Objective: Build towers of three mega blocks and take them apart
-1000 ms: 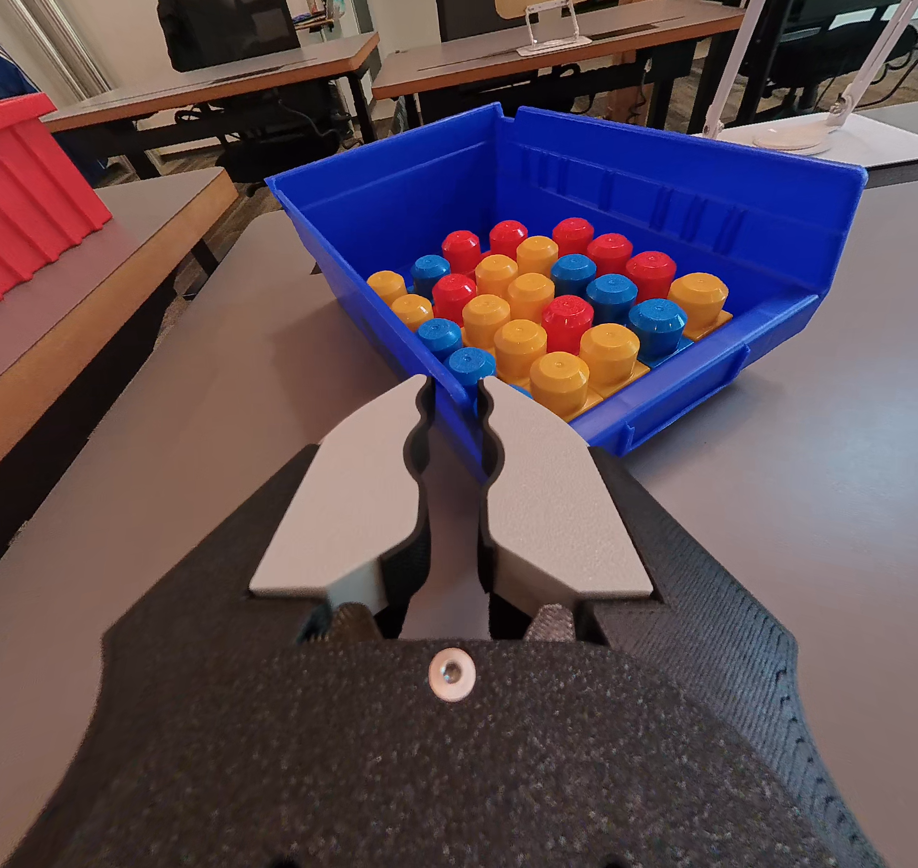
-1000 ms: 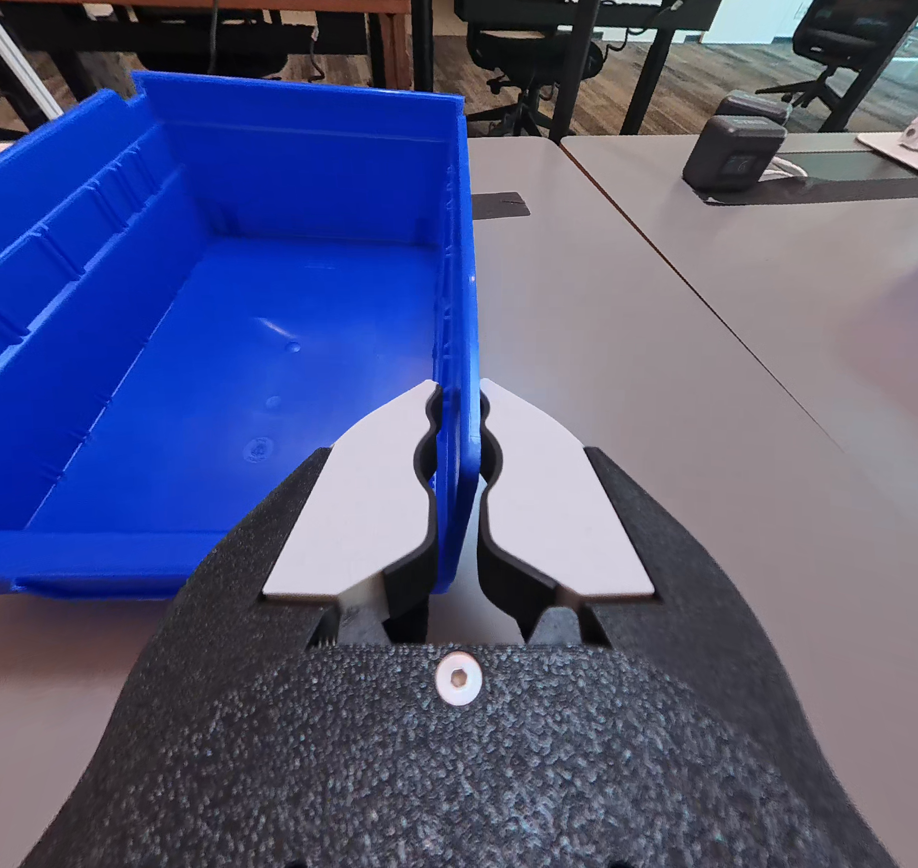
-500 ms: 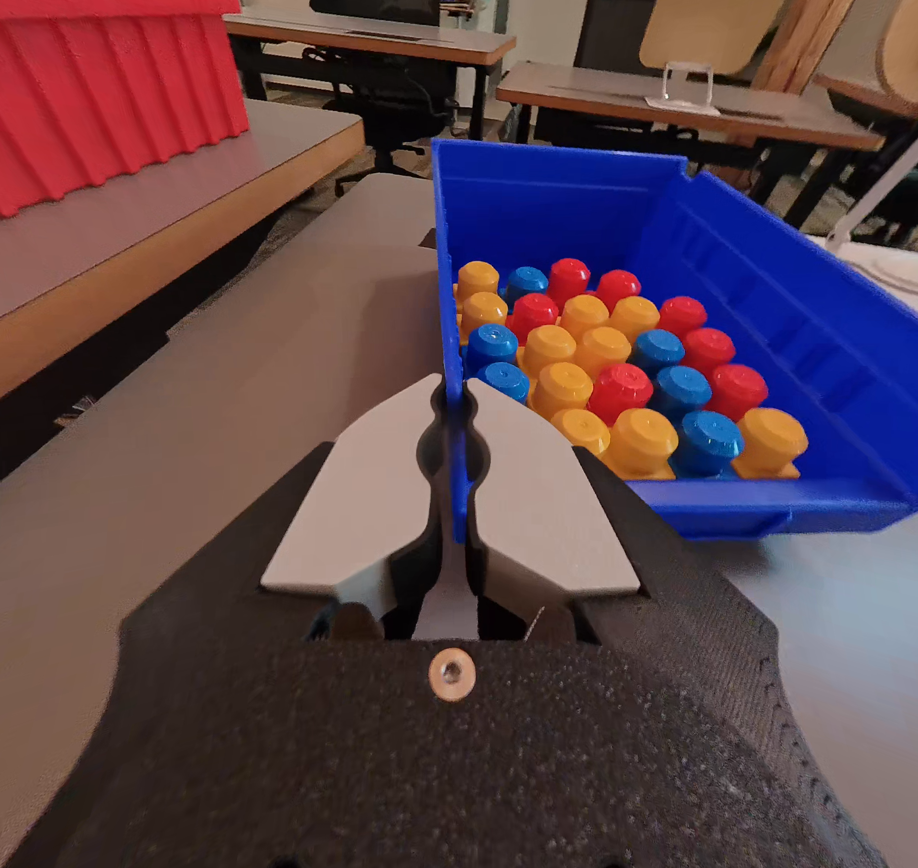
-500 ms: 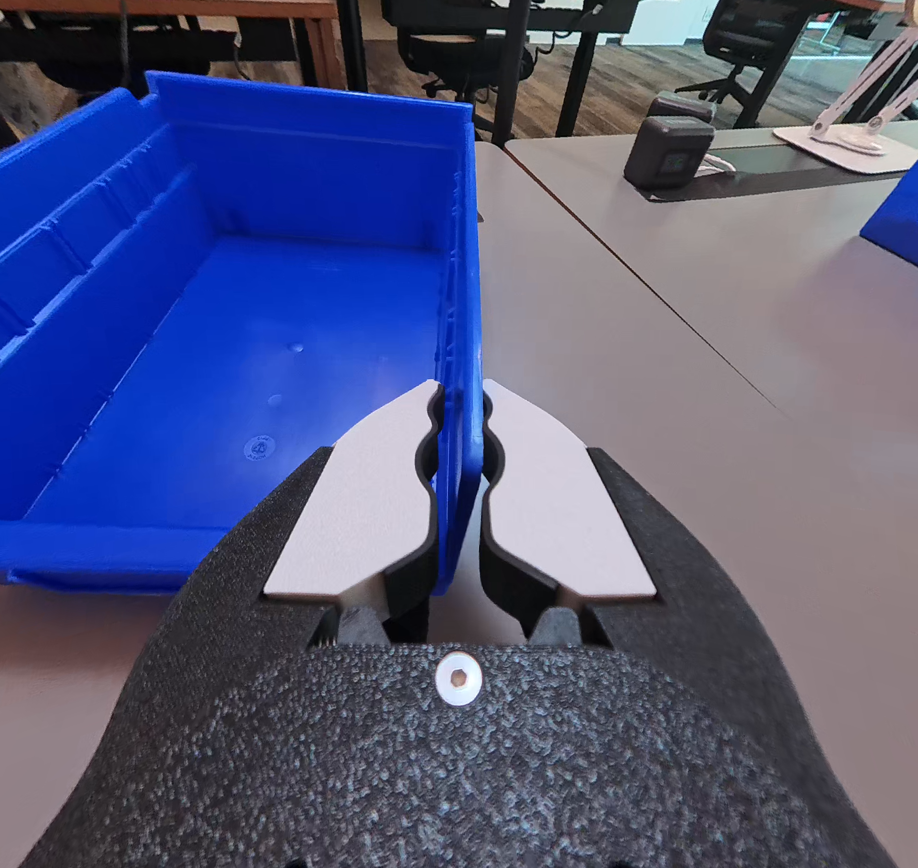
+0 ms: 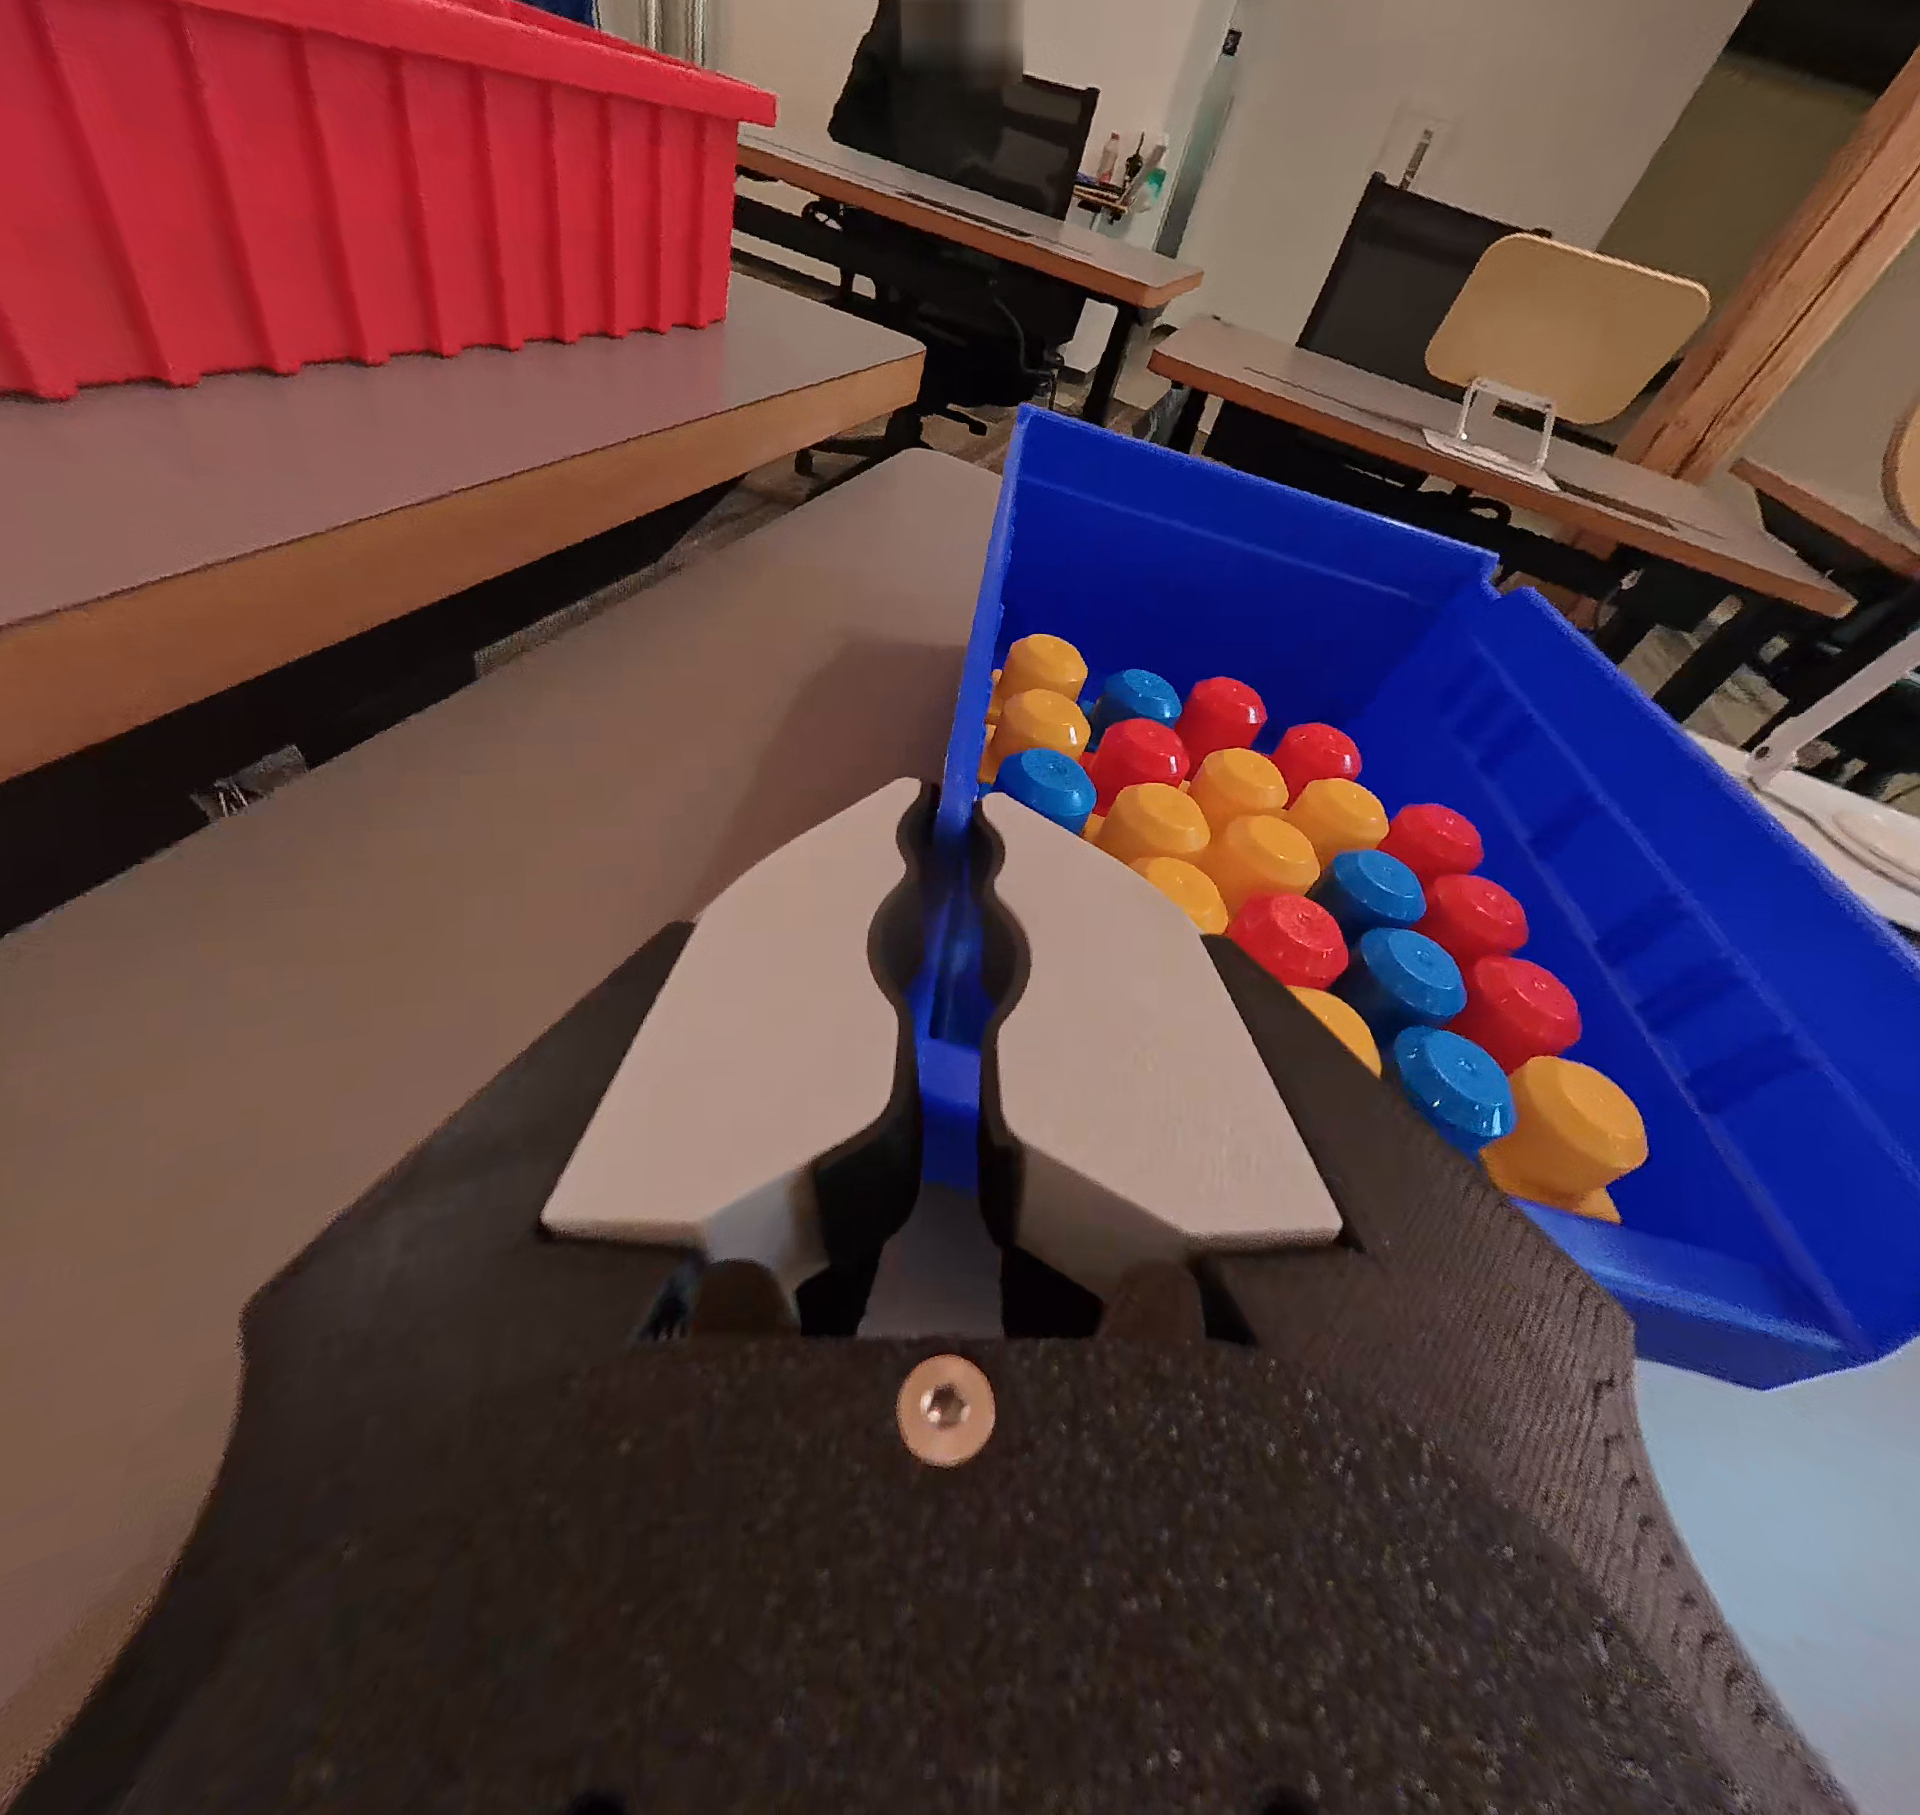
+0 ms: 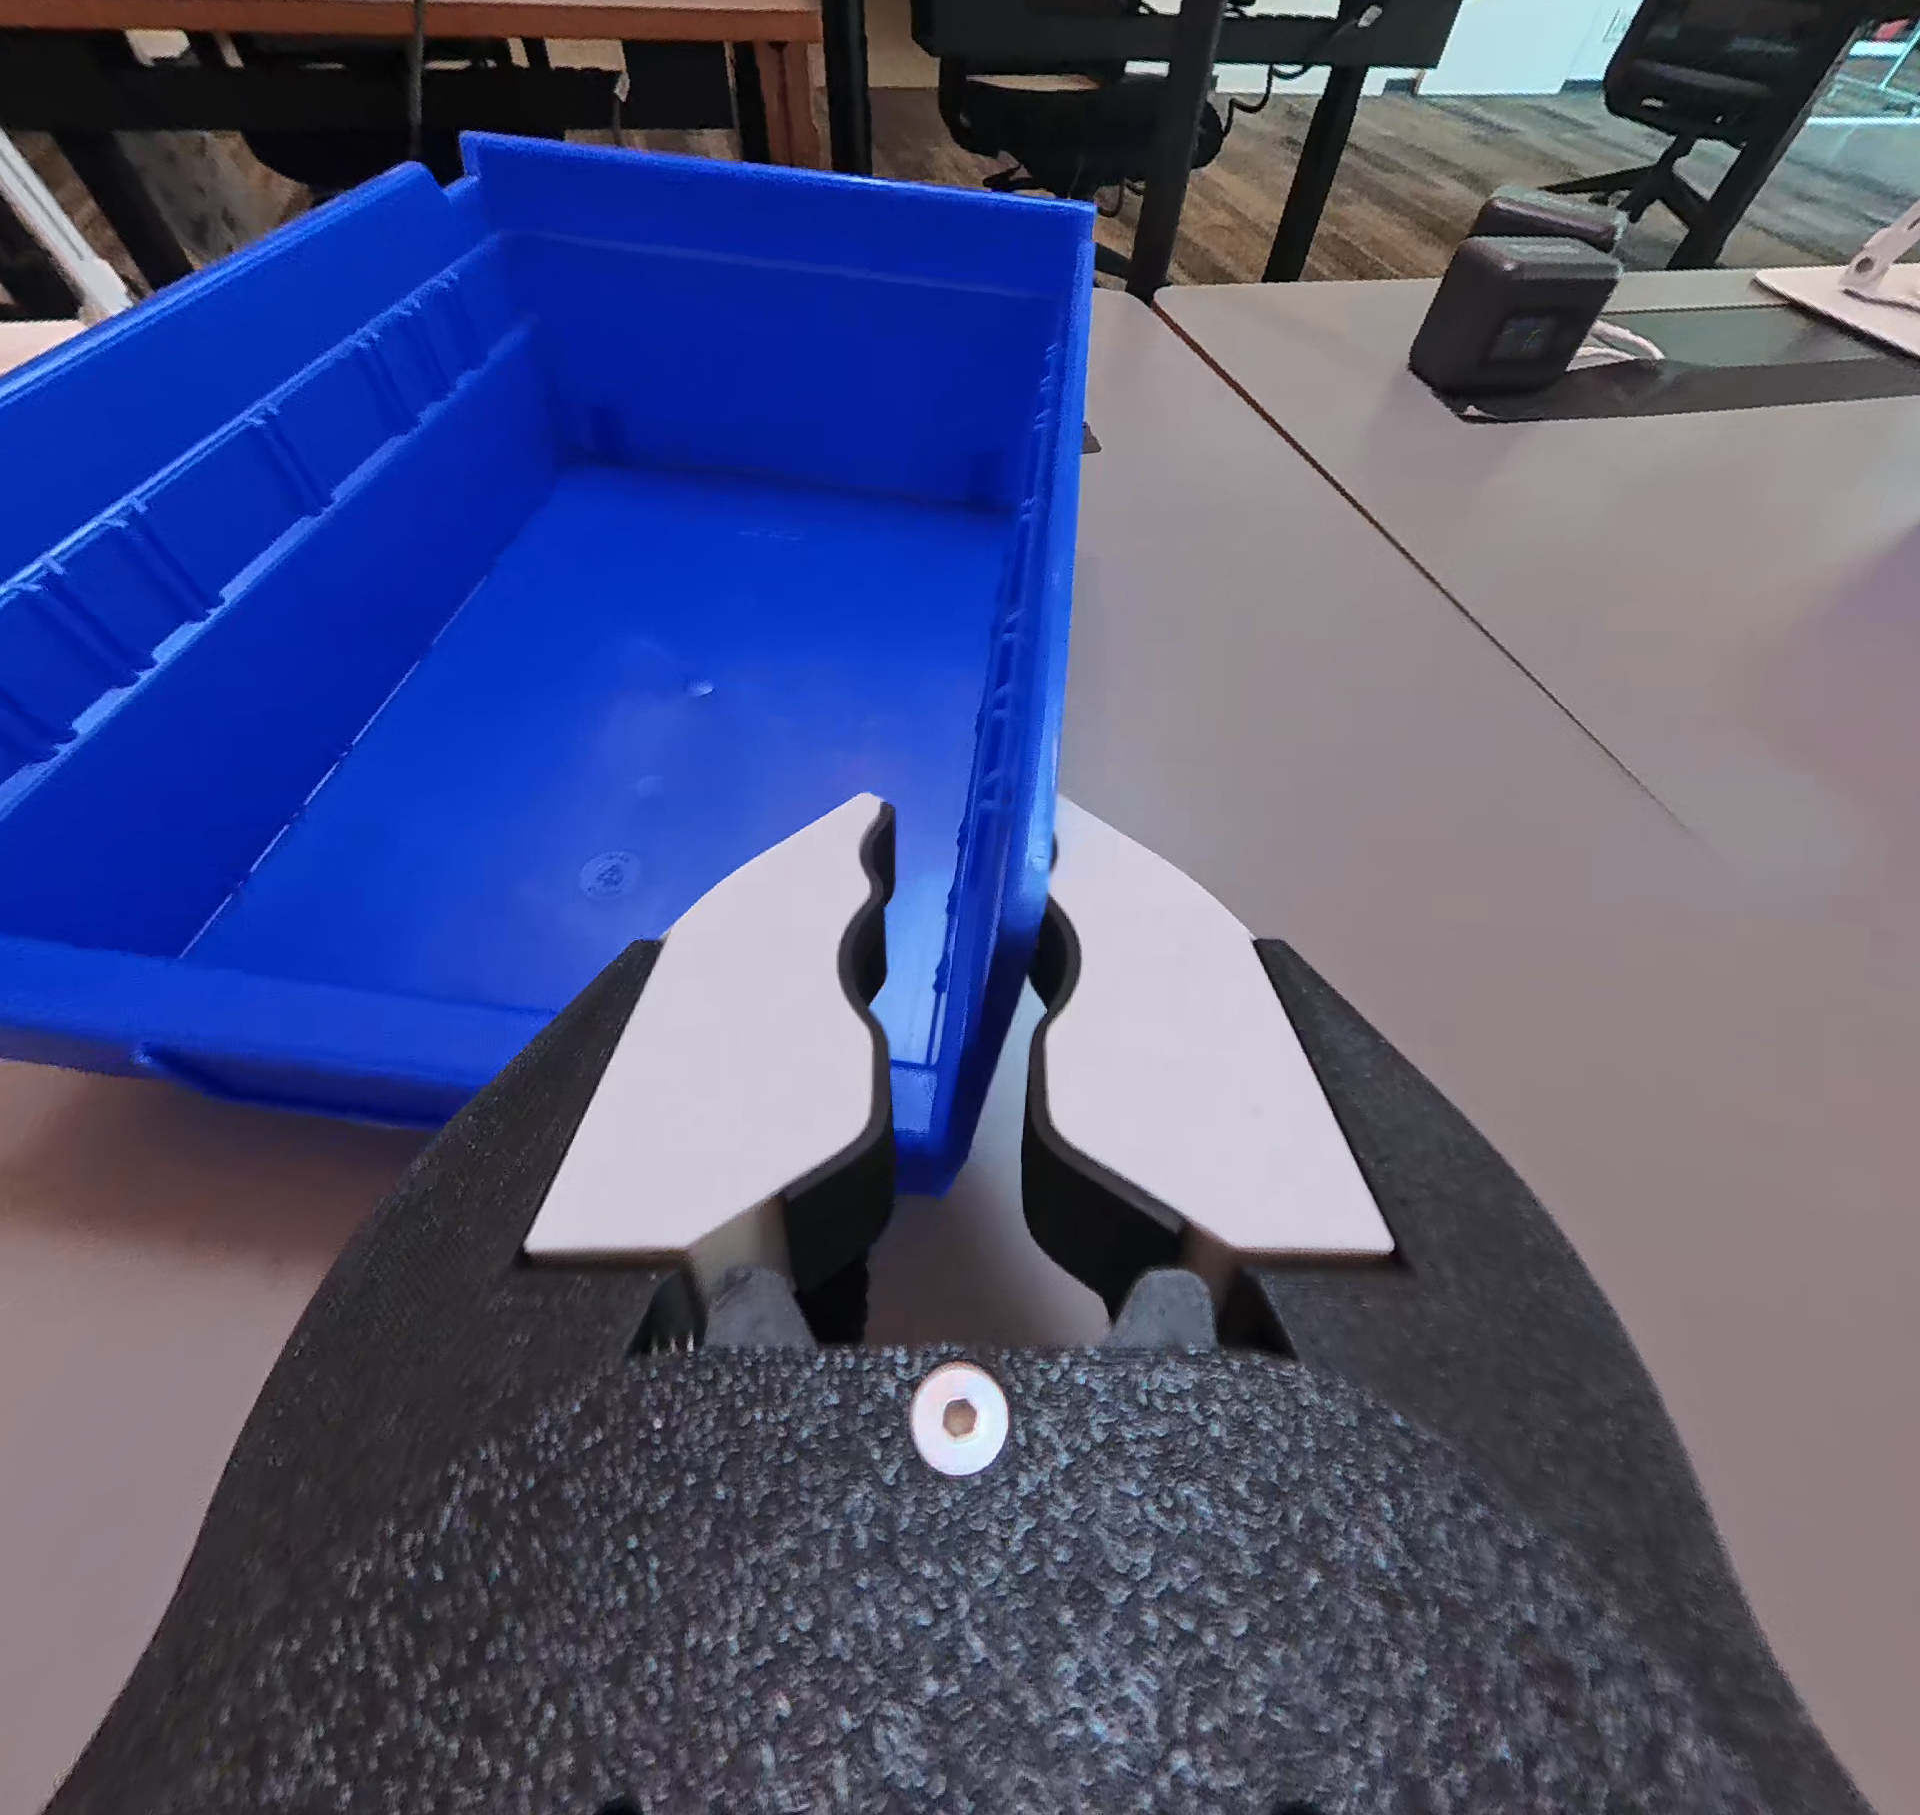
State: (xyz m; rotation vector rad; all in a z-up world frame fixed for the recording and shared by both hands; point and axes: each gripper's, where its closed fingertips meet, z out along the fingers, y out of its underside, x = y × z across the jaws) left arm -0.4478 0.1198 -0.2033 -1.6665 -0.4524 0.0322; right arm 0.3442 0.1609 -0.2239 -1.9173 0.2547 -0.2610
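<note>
- Fingers point(image 5: 1132, 1017) of my left gripper point(image 5: 951, 830) are clenched on the side wall of the blue bin point(image 5: 1621, 830) holding the mega blocks point(image 5: 1288, 861).
- Fingers point(image 6: 748, 1038) of my right gripper point(image 6: 966, 830) straddle the wall of an empty blue bin point(image 6: 312, 539), released, on the grey desk point(image 6: 1403, 778).

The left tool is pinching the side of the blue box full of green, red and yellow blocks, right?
Not green. The left wrist view shows the left tool pinching the blue box, but its blocks are blue, red and yellow.
</note>
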